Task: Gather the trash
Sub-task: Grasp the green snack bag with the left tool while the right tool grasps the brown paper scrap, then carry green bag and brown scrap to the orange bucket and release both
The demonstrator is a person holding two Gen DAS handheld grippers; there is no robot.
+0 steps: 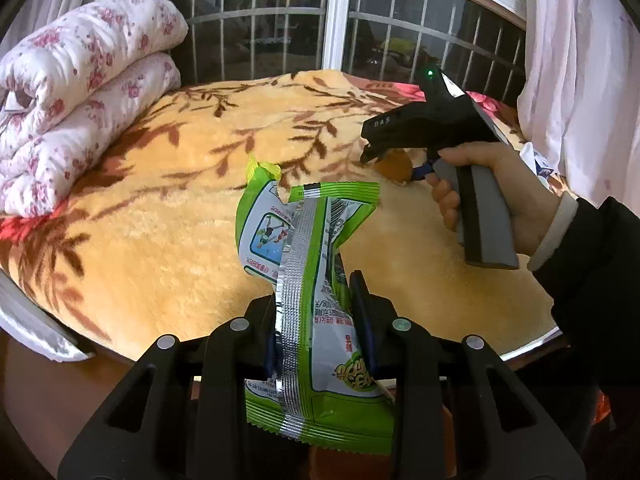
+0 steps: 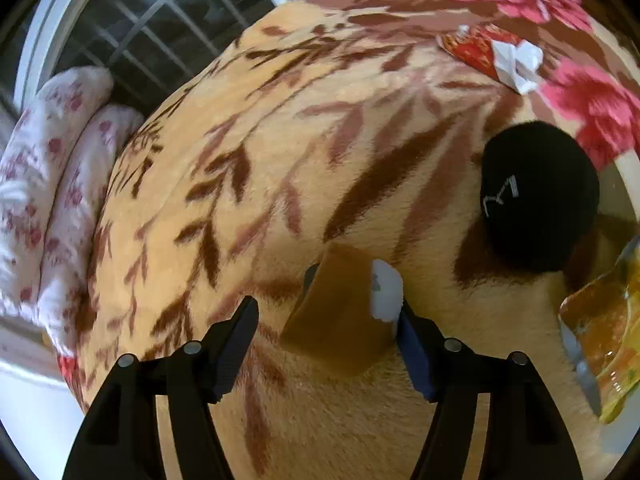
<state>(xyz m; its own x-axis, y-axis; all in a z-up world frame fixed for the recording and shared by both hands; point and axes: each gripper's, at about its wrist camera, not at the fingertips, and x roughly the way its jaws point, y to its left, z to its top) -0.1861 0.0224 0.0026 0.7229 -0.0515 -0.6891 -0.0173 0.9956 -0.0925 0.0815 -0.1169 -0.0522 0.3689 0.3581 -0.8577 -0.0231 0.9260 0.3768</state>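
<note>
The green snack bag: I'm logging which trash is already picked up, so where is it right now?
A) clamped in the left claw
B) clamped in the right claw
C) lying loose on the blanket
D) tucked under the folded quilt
A: the left claw has its fingers pressed on both sides of the green snack bag, holding it up above the blanket, while the right claw stands open around a brown scrap.

White letters "DAS" printed on the side of the black handheld gripper (image 1: 384,148) at the right, Chinese characters, too distorted to be read, printed on the torn green and silver foil snack wrapper (image 1: 308,280), a white stitched mark, undeciphered, on the round black fabric object (image 2: 538,196) at the far right.
</note>
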